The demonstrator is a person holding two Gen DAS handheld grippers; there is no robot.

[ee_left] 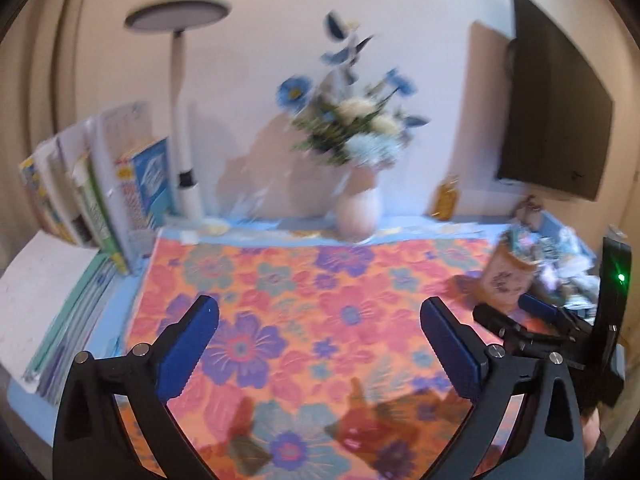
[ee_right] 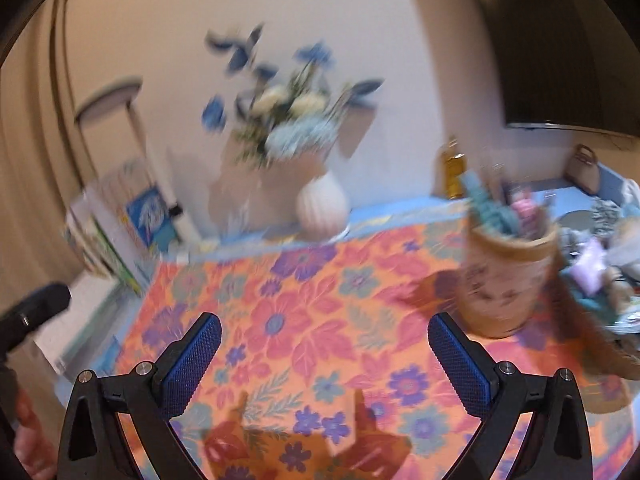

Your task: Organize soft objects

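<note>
A: Left wrist view, left edge first. What stands there?

B: Upright books (ee_left: 100, 184) at mid left, a flat white stack below them. Beside them a white lamp (ee_left: 182, 120), disc head at upper left. All on the bench (ee_left: 120, 300), blue top, with a floral mat (ee_left: 312, 300) over its middle.

A: Centre?

B: White vase (ee_left: 358, 216) with blue and cream flowers at the mat's far edge. Blurred.

A: Left hand-held gripper?

B: Left hand-held gripper (ee_left: 320, 348) low in frame, fingers spread wide, only the mat between the blue pads (ee_left: 188, 348).

A: Right side?

B: Tan fabric basket (ee_left: 508, 276) at mid right on the mat, soft items poking from its top. The right hand-held gripper (ee_left: 520, 316) shows just below it; too small to judge there. Dark screen (ee_left: 556, 100) at upper right.

A: Right wrist view?

B: Right hand-held gripper (ee_right: 324, 360) also spread apart, nothing pinched. Basket upright at mid right, just beyond the right finger. A loose pile of soft objects (ee_right: 600, 264) lies at the right edge, beside the basket. Amber bottle (ee_right: 452, 168) behind, by the wall.
</note>
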